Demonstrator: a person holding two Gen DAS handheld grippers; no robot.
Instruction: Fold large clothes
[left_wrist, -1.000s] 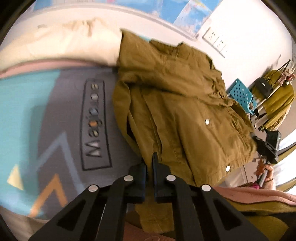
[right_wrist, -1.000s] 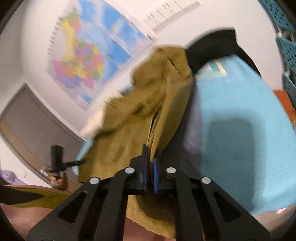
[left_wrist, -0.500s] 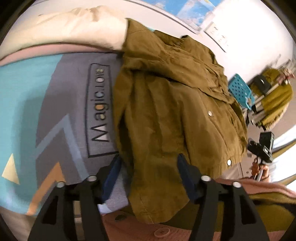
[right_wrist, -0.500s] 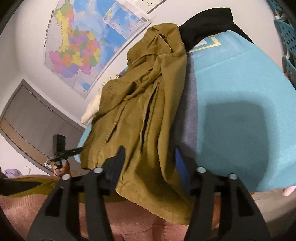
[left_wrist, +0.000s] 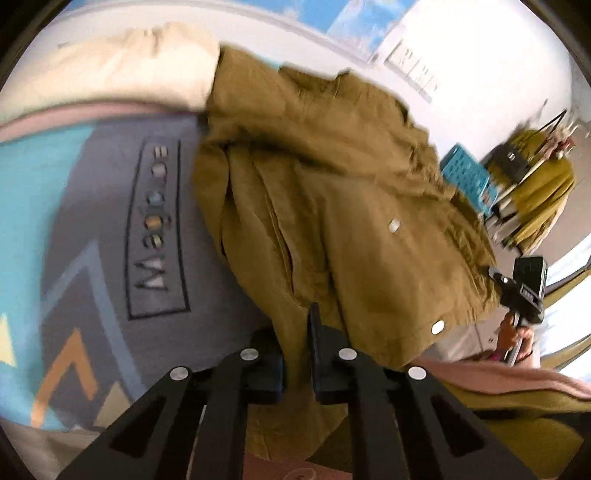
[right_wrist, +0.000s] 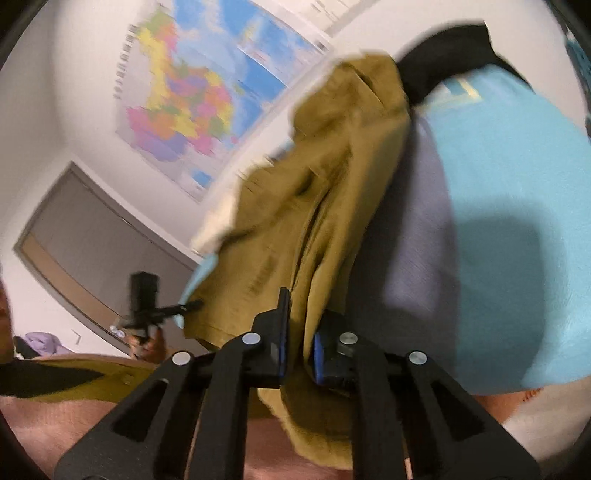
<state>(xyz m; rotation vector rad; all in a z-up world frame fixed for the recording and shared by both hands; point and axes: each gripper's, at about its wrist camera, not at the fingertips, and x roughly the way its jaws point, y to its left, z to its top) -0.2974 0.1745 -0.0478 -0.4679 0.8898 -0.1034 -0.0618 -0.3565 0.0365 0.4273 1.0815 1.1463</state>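
Observation:
An olive-brown jacket (left_wrist: 332, 184) with snap buttons lies partly folded on a grey and blue mat (left_wrist: 155, 221) lettered "Magic". My left gripper (left_wrist: 295, 332) is at the jacket's near hem. Its jaws are closing, with a fold of the hem pinched between the pads. In the right wrist view the same jacket (right_wrist: 332, 166) runs away from me along the mat (right_wrist: 517, 184). My right gripper (right_wrist: 299, 325) sits at the near edge of the jacket. Its jaws are also closing, and the blue pads press on a bunched fold of olive cloth.
A cream cloth (left_wrist: 122, 70) lies at the mat's far end and a black garment (right_wrist: 443, 59) beyond the jacket. A blue basket (left_wrist: 465, 177) and a clothes rack (left_wrist: 535, 177) stand to the right. A hand holds a black device (left_wrist: 524, 288) near the jacket's corner. Pink cloth (left_wrist: 517, 376) lies below.
Both grippers were shut on the hem, stood wide open half a second ago, and have now closed again on folds of the jacket's near edge.

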